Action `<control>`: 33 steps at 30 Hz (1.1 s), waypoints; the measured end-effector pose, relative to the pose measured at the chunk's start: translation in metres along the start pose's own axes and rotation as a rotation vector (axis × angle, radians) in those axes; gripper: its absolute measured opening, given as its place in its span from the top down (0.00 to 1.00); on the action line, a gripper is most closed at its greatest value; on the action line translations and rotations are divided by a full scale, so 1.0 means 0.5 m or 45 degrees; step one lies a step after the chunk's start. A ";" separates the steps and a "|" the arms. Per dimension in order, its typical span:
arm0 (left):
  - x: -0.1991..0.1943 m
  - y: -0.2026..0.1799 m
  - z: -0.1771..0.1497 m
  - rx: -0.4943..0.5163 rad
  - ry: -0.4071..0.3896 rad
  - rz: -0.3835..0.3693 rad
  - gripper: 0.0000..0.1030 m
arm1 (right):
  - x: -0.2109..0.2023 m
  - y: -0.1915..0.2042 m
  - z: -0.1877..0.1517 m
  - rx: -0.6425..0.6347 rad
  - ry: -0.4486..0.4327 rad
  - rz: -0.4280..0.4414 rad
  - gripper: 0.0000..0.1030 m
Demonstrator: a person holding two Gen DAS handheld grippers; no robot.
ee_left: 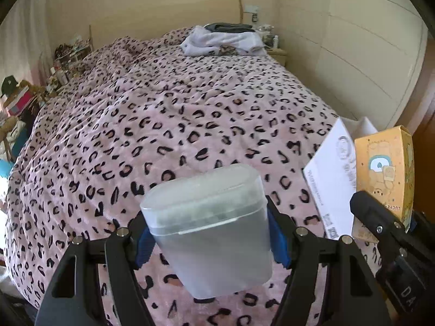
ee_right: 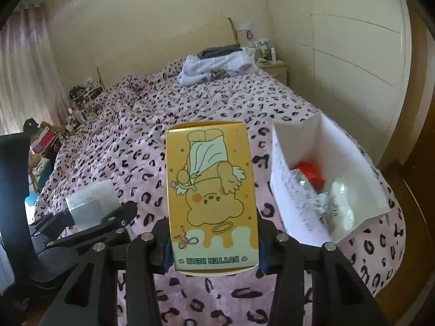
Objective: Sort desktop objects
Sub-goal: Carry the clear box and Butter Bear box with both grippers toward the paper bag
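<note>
My left gripper is shut on a frosted translucent plastic container with a lid, held above the bed. The container also shows at the left of the right wrist view. My right gripper is shut on a yellow "Butter Bear" box, held upside down above the bed. The yellow box also shows at the right of the left wrist view. An open white cardboard box lies on the bed to the right, with a red item and white items inside; it also shows in the left wrist view.
A pink leopard-print blanket covers the bed. Folded white and dark clothes lie at its far end by a bedside cabinet. Clutter lines the left side. White wardrobe doors stand on the right.
</note>
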State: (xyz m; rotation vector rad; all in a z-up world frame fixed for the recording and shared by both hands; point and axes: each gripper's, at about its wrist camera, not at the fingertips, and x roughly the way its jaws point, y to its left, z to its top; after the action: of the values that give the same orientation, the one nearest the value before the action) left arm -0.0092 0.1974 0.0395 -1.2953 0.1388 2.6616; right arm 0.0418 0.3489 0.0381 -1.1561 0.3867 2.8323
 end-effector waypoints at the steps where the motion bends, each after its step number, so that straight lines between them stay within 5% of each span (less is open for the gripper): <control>1: -0.005 -0.011 0.004 0.009 -0.006 -0.005 0.32 | -0.009 -0.006 0.004 0.003 -0.011 -0.005 0.55; 15: -0.033 -0.173 0.031 0.154 -0.036 -0.107 0.32 | -0.084 -0.134 0.021 0.099 -0.080 -0.050 0.55; 33: 0.037 -0.350 0.099 0.246 0.005 -0.253 0.32 | -0.101 -0.289 0.072 0.179 -0.132 -0.154 0.55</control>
State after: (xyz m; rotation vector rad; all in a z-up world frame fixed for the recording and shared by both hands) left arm -0.0236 0.3788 0.0544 -1.1877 0.2478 2.4128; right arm 0.0750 0.5000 0.0680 -0.9683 0.4833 2.6981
